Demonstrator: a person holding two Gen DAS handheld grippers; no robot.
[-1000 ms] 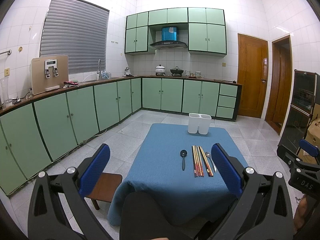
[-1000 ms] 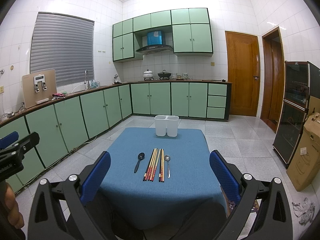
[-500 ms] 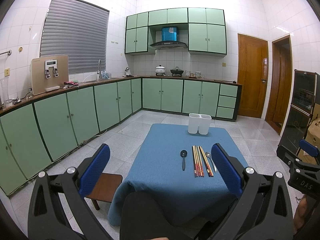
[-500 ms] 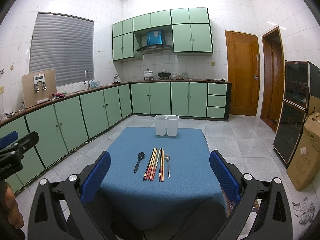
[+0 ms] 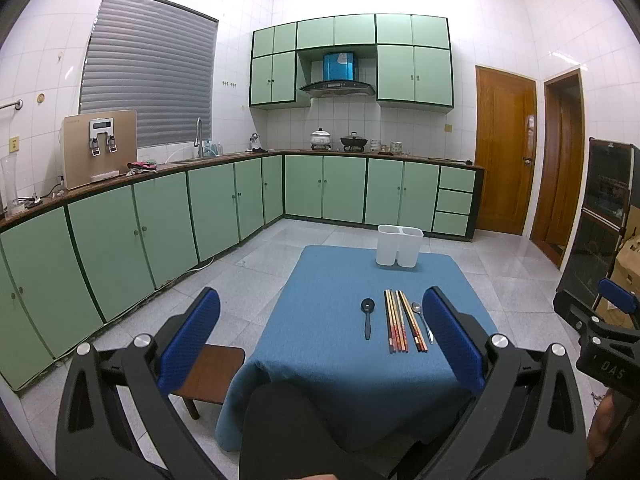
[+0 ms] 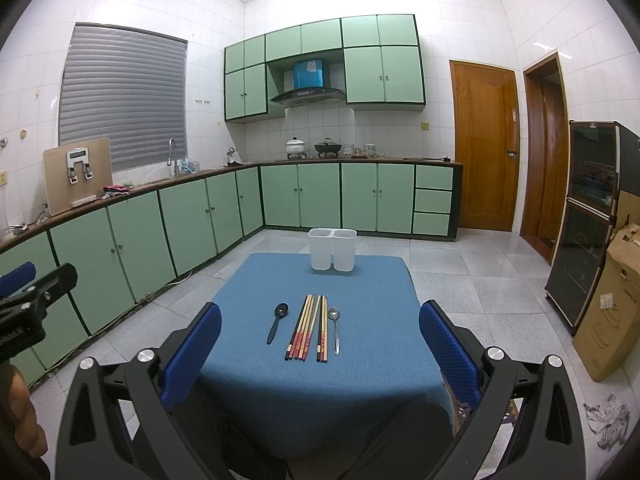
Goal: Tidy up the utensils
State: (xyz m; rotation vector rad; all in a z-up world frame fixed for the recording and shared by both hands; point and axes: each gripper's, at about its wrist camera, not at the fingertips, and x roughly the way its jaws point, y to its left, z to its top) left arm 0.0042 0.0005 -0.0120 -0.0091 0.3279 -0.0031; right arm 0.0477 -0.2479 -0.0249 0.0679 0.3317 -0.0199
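While you hold both grippers back from worktop (image 6: 360,360), left gripper (image 5: 320,332) and right gripper (image 6: 320,336) fingers spread, grasping nothing. Two spoons: black spoon (image 6: 277,322), metal spoon (image 6: 335,328). Chopsticks (image 6: 308,328) between them, exact count unclear. One white two-compartment holder (image 6: 332,250) at far edge.

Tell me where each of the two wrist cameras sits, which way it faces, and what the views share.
Left wrist: on the left gripper, held back from the table's near-left, facing the kitchen; own open fingers low in frame, right gripper at right edge.
Right wrist: on the right gripper, more centred, same facing; own open fingers, left gripper at left edge.
Shared: black spoon, chopsticks, metal spoon, white holder.
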